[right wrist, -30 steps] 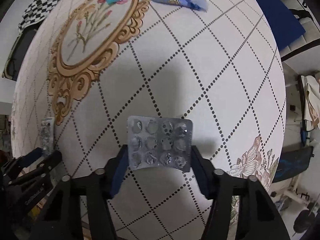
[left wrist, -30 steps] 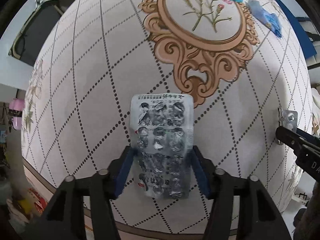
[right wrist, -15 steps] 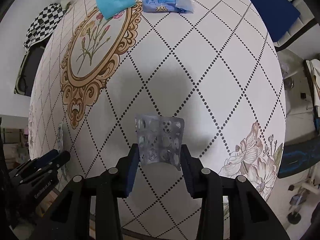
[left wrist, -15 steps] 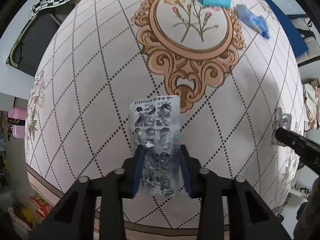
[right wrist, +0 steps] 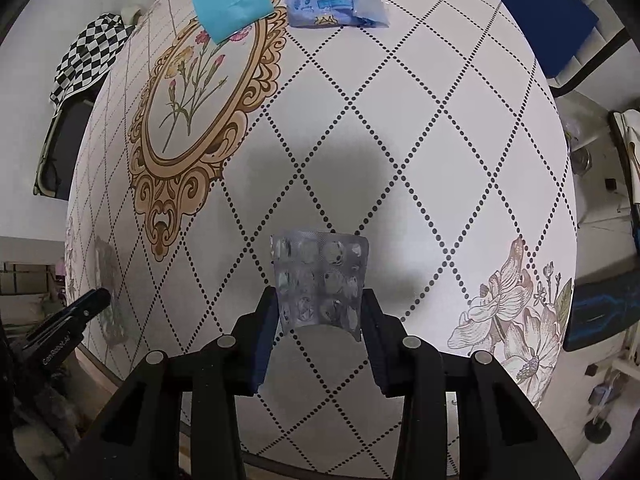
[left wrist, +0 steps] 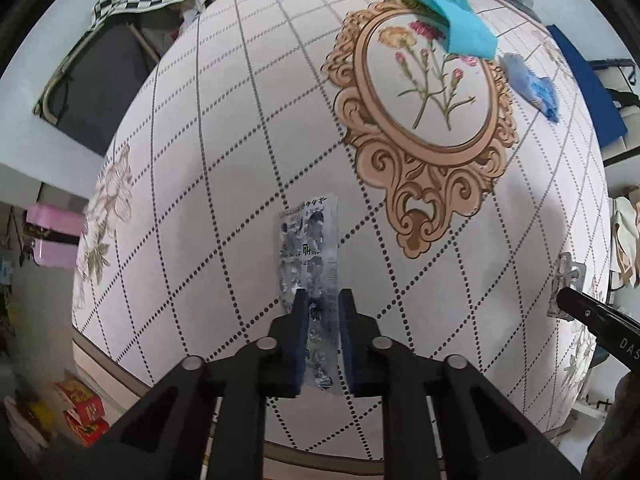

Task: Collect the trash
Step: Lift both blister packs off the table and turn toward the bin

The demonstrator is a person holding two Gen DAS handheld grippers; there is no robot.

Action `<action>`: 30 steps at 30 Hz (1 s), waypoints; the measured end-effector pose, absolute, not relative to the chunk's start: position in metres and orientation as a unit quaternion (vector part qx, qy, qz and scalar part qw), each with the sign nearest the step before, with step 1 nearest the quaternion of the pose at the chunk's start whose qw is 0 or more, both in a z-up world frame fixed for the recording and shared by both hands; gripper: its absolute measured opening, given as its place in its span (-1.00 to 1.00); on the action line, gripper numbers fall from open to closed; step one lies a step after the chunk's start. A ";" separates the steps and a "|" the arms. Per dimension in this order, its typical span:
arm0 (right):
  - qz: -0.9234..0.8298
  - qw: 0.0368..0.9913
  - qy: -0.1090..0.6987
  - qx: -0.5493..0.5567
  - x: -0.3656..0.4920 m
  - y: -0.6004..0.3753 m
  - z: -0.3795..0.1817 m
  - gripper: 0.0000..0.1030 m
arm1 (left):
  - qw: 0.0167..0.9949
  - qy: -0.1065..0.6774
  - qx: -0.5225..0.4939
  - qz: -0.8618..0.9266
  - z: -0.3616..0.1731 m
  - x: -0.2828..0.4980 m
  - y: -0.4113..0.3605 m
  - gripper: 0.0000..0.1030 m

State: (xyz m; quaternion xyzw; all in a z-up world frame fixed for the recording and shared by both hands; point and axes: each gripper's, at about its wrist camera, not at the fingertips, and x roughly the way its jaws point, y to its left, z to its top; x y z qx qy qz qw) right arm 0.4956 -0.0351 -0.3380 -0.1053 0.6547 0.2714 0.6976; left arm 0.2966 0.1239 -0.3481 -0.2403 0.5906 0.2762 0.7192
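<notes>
My left tongs [left wrist: 323, 300] are matt black plastic with dull blue pads [left wrist: 301, 320], pinched on a crinkled, shiny foil pill sheet [left wrist: 310, 248] printed with dark lettering. My right tongs [right wrist: 319, 312] look the same and squeeze a clear plastic pill sheet [right wrist: 319, 276], glossy and bowed. The table [right wrist: 420, 128] wears a smooth, matt printed cloth. Far off lie a turquoise paper-looking packet [right wrist: 230, 2] and a glossy blue plastic wrapper [right wrist: 336, 2].

Even indoor light is illuminating both fisheye views; the tablecloth [right wrist: 400, 128] is bulging barrel-like, edges are vignetting black, and a soft shadow is falling mid-cloth.
</notes>
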 end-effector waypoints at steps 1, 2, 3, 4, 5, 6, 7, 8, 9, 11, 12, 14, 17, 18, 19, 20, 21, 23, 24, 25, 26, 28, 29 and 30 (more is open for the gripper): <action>0.274 0.697 0.654 -0.104 0.495 -0.035 -0.336 -0.17 | 0.721 0.588 -0.241 0.275 -0.344 0.297 0.125 -0.87; 0.275 0.697 0.654 -0.102 0.494 -0.035 -0.335 -0.18 | 0.723 0.586 -0.243 0.275 -0.340 0.296 0.127 -0.89; 0.277 0.697 0.654 -0.101 0.494 -0.035 -0.334 -0.18 | 0.723 0.584 -0.244 0.276 -0.339 0.295 0.128 -0.90; 0.278 0.697 0.653 -0.099 0.494 -0.035 -0.332 -0.18 | 0.723 0.584 -0.245 0.276 -0.338 0.294 0.131 -0.91; 0.279 0.697 0.653 -0.098 0.493 -0.035 -0.331 -0.18 | 0.723 0.582 -0.247 0.278 -0.341 0.290 0.135 -0.91; 0.281 0.698 0.652 -0.097 0.493 -0.034 -0.330 -0.18 | 0.722 0.580 -0.251 0.280 -0.340 0.288 0.138 -0.92; 0.282 0.698 0.652 -0.096 0.493 -0.033 -0.329 -0.17 | 0.722 0.579 -0.252 0.283 -0.341 0.285 0.140 -0.92; 0.283 0.697 0.652 -0.096 0.492 -0.032 -0.328 -0.18 | 0.722 0.578 -0.252 0.285 -0.347 0.282 0.141 -0.92; 0.286 0.698 0.650 -0.096 0.491 -0.031 -0.327 -0.18 | 0.721 0.577 -0.254 0.286 -0.346 0.280 0.142 -0.92; 0.288 0.698 0.648 -0.097 0.489 -0.030 -0.325 -0.18 | 0.721 0.577 -0.255 0.288 -0.346 0.275 0.143 -0.92; 0.290 0.697 0.648 -0.097 0.488 -0.029 -0.325 -0.18 | 0.721 0.576 -0.255 0.289 -0.350 0.271 0.144 -0.92; 0.291 0.697 0.648 -0.098 0.487 -0.028 -0.325 -0.17 | 0.722 0.576 -0.254 0.287 -0.353 0.268 0.145 -0.92; 0.288 0.694 0.652 -0.100 0.485 -0.028 -0.328 -0.17 | 0.720 0.578 -0.264 0.279 -0.362 0.271 0.150 -0.86; 0.285 0.694 0.654 -0.100 0.485 -0.028 -0.330 -0.17 | 0.714 0.587 -0.254 0.285 -0.365 0.273 0.151 -0.84; 0.283 0.692 0.656 -0.098 0.485 -0.028 -0.331 -0.17 | 0.707 0.596 -0.246 0.288 -0.372 0.275 0.153 -0.84; 0.282 0.690 0.659 -0.098 0.485 -0.028 -0.333 -0.17 | 0.702 0.602 -0.244 0.291 -0.378 0.275 0.155 -0.81; 0.281 0.690 0.660 -0.099 0.484 -0.028 -0.334 -0.17 | 0.698 0.605 -0.243 0.295 -0.383 0.274 0.158 -0.79; 0.280 0.690 0.660 -0.102 0.483 -0.028 -0.335 -0.17 | 0.700 0.600 -0.253 0.295 -0.385 0.271 0.162 -0.83; 0.281 0.689 0.660 -0.103 0.482 -0.028 -0.335 -0.17 | 0.700 0.596 -0.254 0.300 -0.383 0.269 0.162 -0.88; 0.281 0.690 0.659 -0.104 0.482 -0.028 -0.335 -0.17 | 0.703 0.593 -0.250 0.303 -0.381 0.268 0.162 -0.88; 0.282 0.690 0.658 -0.105 0.481 -0.028 -0.335 -0.17 | 0.706 0.590 -0.250 0.302 -0.379 0.267 0.161 -0.88; 0.283 0.692 0.656 -0.105 0.480 -0.029 -0.333 -0.17 | 0.709 0.588 -0.246 0.302 -0.376 0.265 0.158 -0.89; 0.283 0.693 0.654 -0.105 0.480 -0.029 -0.333 -0.17 | 0.713 0.586 -0.239 0.302 -0.373 0.264 0.154 -0.89; 0.282 0.697 0.651 -0.105 0.479 -0.030 -0.331 -0.17 | 0.717 0.583 -0.235 0.301 -0.370 0.262 0.151 -0.89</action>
